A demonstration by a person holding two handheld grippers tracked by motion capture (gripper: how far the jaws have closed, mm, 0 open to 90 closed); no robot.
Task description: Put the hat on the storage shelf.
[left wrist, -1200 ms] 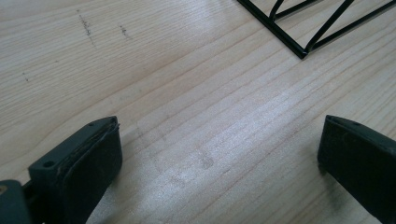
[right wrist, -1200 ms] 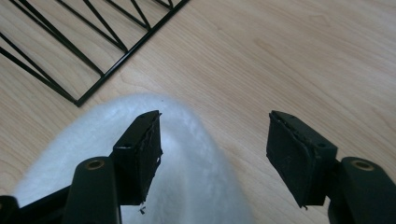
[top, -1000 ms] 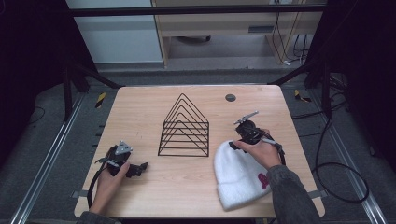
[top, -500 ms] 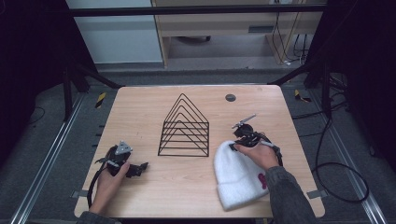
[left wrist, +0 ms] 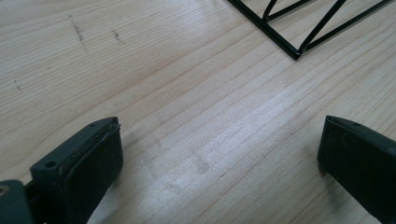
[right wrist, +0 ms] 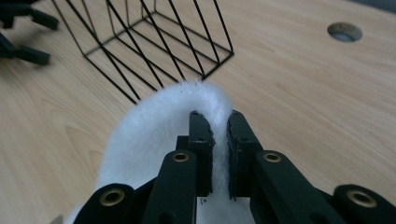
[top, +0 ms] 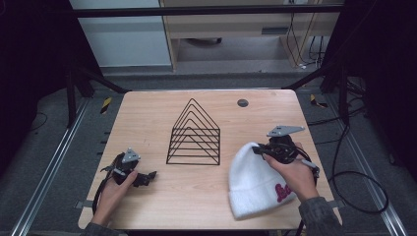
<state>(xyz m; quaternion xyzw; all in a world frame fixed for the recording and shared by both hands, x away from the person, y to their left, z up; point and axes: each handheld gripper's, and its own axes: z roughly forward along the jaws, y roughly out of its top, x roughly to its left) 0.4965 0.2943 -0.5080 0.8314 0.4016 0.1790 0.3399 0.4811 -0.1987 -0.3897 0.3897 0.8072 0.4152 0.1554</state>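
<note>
The right hand-held gripper (top: 263,150) pinches the top edge of the white hat (top: 255,182), jaws pressed onto a fold of the fuzzy fabric, as its own view shows (right wrist: 217,133). The hat lies flat on the bench (top: 206,196) at the near right, just beside the wire rack (top: 194,135) and apart from it. The left hand-held gripper (top: 147,176) rests on the bench at the near left, jaws spread wide over bare wood and holding nothing (left wrist: 210,154). The step in hand looks like the grasp itself: the hat is caught but not yet lifted. The next move likely calls for raising the hat by that pinched edge, keeping the grip firm so the soft fabric does not slip, and clearing the rack's wires.
</note>
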